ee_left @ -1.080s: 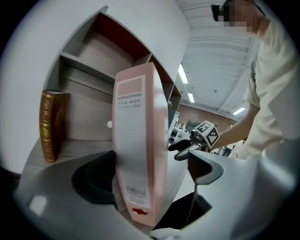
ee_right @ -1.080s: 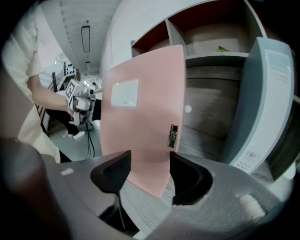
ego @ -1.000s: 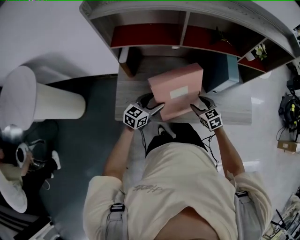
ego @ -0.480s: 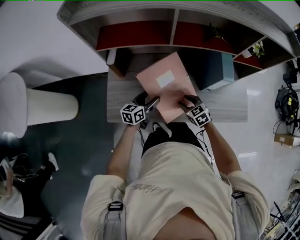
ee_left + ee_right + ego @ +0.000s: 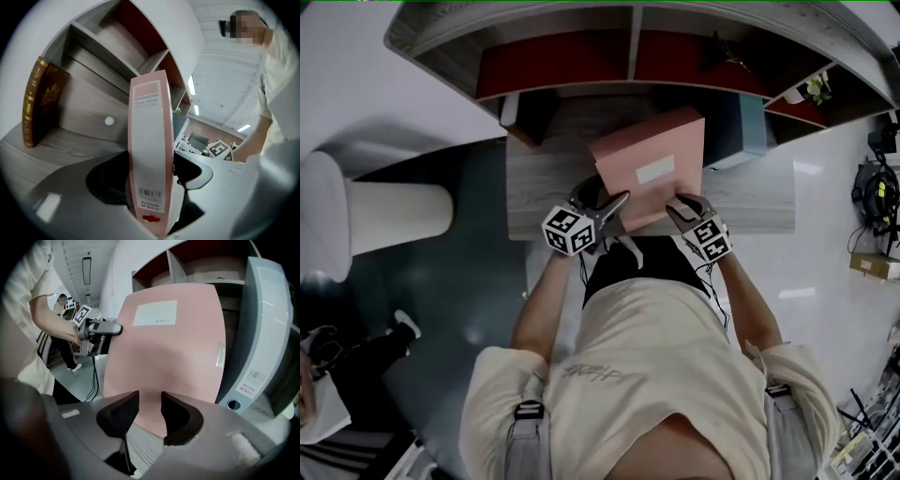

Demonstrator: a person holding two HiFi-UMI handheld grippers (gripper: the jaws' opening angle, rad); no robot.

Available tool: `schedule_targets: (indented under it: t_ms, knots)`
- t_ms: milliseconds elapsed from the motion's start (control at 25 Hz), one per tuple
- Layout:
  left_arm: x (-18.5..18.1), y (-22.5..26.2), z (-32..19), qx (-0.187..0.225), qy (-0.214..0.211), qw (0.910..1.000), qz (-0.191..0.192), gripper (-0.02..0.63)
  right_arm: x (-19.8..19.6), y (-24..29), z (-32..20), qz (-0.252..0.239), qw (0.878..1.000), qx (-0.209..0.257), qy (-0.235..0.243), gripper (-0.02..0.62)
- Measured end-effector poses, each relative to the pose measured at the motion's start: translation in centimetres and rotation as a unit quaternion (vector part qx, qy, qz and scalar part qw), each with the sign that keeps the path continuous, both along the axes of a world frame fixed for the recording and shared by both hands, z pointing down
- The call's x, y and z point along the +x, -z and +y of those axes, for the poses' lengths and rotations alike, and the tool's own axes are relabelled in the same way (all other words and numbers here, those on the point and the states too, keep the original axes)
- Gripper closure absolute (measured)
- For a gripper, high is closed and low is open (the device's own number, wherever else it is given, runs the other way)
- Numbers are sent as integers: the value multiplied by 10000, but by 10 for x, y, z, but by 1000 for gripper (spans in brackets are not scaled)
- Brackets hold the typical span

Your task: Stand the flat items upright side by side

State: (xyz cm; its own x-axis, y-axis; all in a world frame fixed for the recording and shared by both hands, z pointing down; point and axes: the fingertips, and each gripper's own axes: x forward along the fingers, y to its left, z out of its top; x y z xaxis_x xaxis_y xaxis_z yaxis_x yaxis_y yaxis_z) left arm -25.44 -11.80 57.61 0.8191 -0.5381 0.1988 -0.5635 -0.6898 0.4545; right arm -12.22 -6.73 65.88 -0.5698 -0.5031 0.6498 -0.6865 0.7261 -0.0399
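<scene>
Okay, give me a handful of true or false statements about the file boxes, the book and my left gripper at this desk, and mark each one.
1. The pink file box has FILE BOX printed on its spine. True.
2. The pink file box lies flat on the desk. False: it is up on edge, its spine upright in the left gripper view.
3. A grey-blue file box stands upright beside the pink one. True.
4. The brown book lies on top of the pink file box. False: it stands upright on its own at the desk's left, apart from both boxes.
5. The left gripper has its jaws on either side of the pink box's spine. True; they have just closed further on it.
</scene>
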Motion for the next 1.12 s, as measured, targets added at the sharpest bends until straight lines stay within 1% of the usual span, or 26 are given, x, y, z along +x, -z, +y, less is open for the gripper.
schedule_targets:
  t_ms: [40, 120, 200, 360, 520, 680, 800, 1000, 1120]
  knots:
    - [2, 1, 2, 72, 11, 9999, -80, 291, 1, 0, 1, 17, 10000, 10, -10, 446]
    - [7, 3, 7, 147, 32, 9997, -170, 296, 5, -1, 4, 60, 10000, 26, -67, 445]
    - [13, 7, 12, 281, 31, 9992, -288, 301, 10, -3, 3, 98, 9997, 67, -228, 446]
    - [19, 13, 21, 653, 203, 9948, -751, 305, 12, -7, -13, -64, 9983, 72, -574, 449]
    - [24, 16, 25, 923, 482, 9860, -1301, 308, 6, -10, -30, -113, 9992, -95, -379, 433]
    - [35, 15, 23, 1010, 906, 9755, -1732, 308, 8, -8, -42, -239, 9993, -256, -120, 423]
    - [53, 11, 21, 1025, 1224, 9664, -2013, 308, 17, -2, -40, -428, 9985, -339, 4, 416]
    - [80, 10, 12, 847, 1825, 9573, -2075, 305, 48, 2, -26, -483, 9976, -397, 304, 416]
    - [88, 8, 10, 705, 2168, 9489, -2181, 304, 75, -4, -15, -580, 9967, -480, 291, 416]
